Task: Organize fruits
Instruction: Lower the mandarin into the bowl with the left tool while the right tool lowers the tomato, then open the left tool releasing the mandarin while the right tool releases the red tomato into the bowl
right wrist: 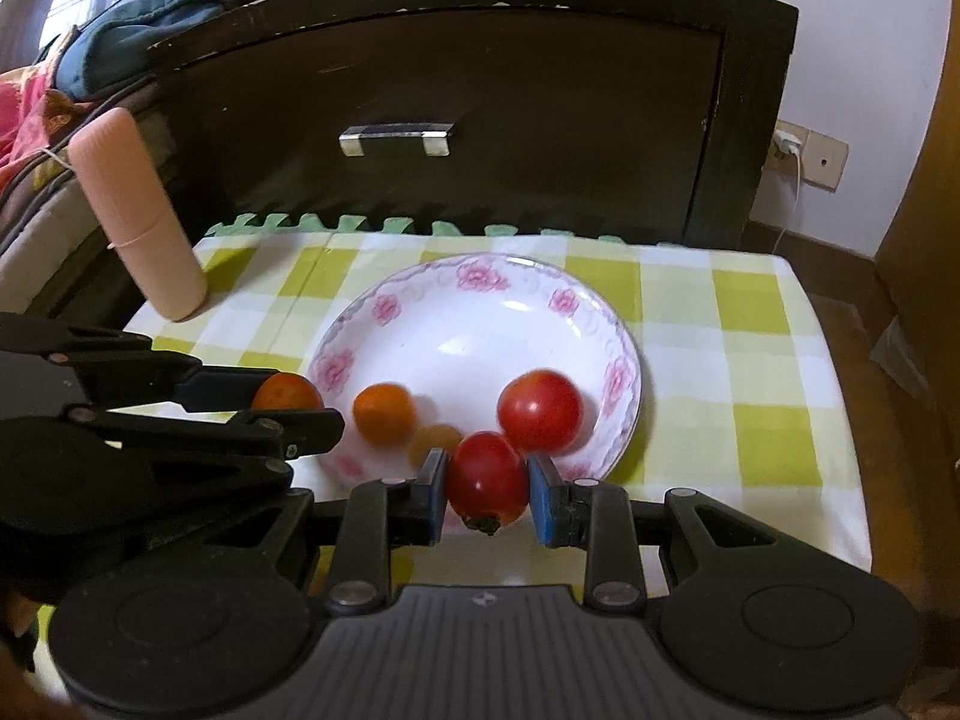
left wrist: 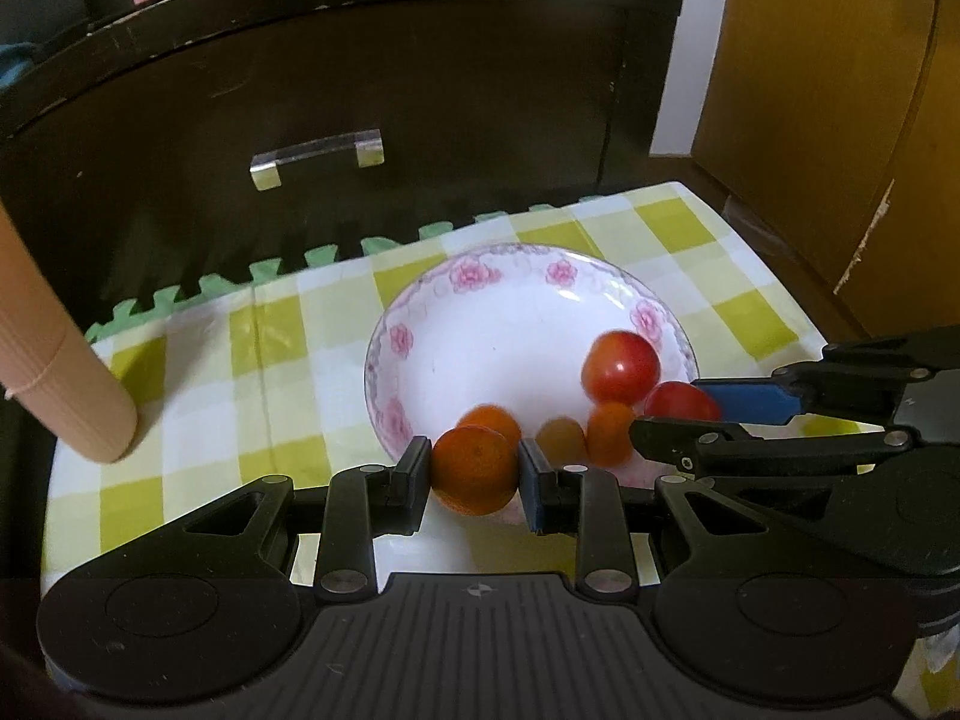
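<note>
Fruits pinched over a floral white ceramic bowl (right wrist: 624, 372)

A round orange tangerine (left wrist: 474, 471) is pinched by the left hand-held gripper (left wrist: 475, 474); an oval red tomato (right wrist: 487, 477), stem toward 6 o'clock, by the right hand-held gripper (right wrist: 487, 489).

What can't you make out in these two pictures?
- Left wrist view: small orange fruit in the bowl is blurred, and the right hand-held gripper half covers its tomato.
- Right wrist view: yellowish fruit blurred; left hand-held gripper partly hides its orange.

R gripper (right wrist: 487, 489) w/ tomato (right wrist: 486, 480) over bowl (right wrist: 621, 372)
</note>
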{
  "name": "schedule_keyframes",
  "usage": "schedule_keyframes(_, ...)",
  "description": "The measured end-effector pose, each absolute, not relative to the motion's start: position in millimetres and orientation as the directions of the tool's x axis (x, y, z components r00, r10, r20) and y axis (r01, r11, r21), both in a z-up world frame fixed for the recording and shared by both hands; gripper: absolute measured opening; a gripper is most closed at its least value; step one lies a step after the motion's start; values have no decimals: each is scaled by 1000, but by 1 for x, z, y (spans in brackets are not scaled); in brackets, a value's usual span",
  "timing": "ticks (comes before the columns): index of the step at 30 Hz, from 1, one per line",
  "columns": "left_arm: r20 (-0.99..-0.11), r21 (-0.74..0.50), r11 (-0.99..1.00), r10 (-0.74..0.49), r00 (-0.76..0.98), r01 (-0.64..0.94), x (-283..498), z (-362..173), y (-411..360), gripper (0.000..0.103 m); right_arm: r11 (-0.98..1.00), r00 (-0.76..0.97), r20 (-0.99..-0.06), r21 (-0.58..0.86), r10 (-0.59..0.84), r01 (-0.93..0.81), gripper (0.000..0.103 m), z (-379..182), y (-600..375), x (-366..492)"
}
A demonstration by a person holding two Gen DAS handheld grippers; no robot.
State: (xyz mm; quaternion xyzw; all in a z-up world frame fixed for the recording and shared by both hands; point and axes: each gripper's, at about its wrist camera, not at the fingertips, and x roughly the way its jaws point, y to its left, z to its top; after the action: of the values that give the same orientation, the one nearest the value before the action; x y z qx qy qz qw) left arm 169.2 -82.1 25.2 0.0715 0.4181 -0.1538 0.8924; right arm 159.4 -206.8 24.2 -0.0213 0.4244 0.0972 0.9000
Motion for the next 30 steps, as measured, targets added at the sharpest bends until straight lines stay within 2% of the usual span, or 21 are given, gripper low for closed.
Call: schedule_keyframes(30,-770,-40,961,-204,605,274,223,2,-76,37,958,686,-720,-109,107,-264,29,14,-195,217)
